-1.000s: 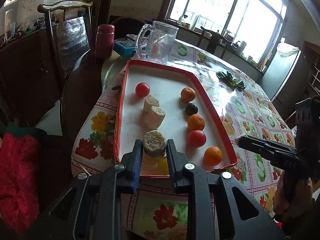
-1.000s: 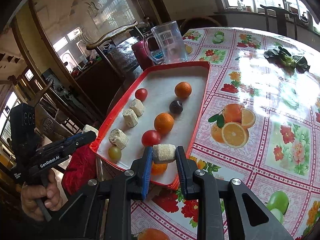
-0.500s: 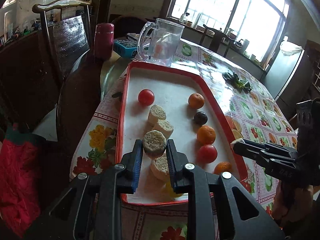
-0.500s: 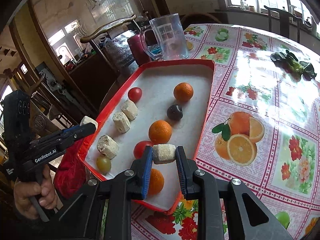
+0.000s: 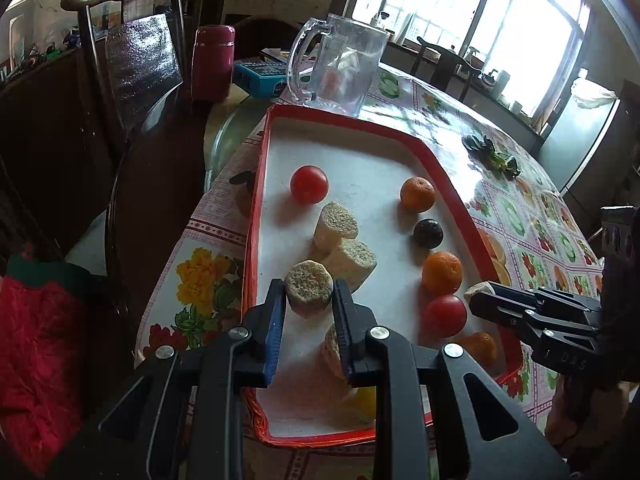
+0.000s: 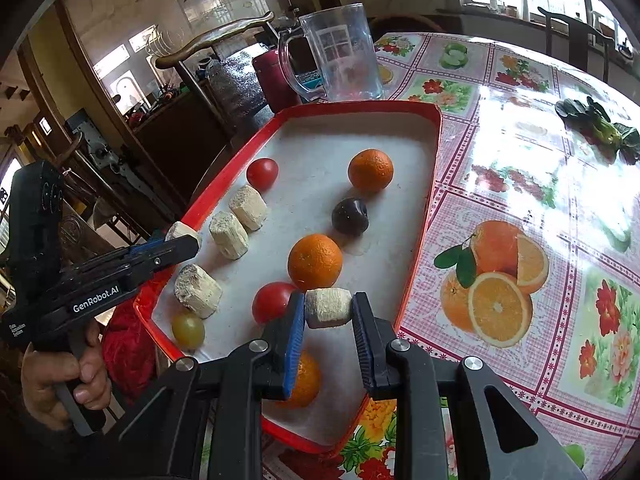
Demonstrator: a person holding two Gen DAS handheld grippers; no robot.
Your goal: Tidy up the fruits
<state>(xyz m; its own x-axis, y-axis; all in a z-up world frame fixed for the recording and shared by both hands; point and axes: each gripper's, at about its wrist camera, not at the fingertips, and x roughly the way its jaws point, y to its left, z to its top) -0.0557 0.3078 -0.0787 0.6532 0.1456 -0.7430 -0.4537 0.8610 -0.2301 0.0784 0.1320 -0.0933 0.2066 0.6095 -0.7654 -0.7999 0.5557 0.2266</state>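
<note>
A red-rimmed tray [image 5: 260, 184] [image 6: 434, 168] holds two rows of fruit. The left row has a red tomato [image 5: 309, 184], pale sugarcane pieces [image 5: 335, 226] [image 6: 228, 234] and a green grape [image 6: 188, 329]. The right row has oranges [image 6: 315, 260] [image 5: 417, 194], a dark plum [image 6: 349, 216] and a red tomato [image 6: 276, 301]. My left gripper [image 5: 309, 300] is shut on a sugarcane piece [image 5: 308, 286] above the tray's left row. My right gripper [image 6: 327, 312] is shut on a sugarcane piece [image 6: 327, 307] above the right row's near end.
A clear glass mug [image 5: 340, 70] [image 6: 340, 54], a maroon flask [image 5: 212, 62] and a blue box [image 5: 260, 78] stand beyond the tray. A wooden chair [image 5: 132, 52] is at the left. Green leaves [image 6: 600, 128] lie on the flowered tablecloth [image 6: 520, 184].
Both grippers have moved forward over the tray with their sugarcane pieces still held. The fruit on the tray has not moved.
</note>
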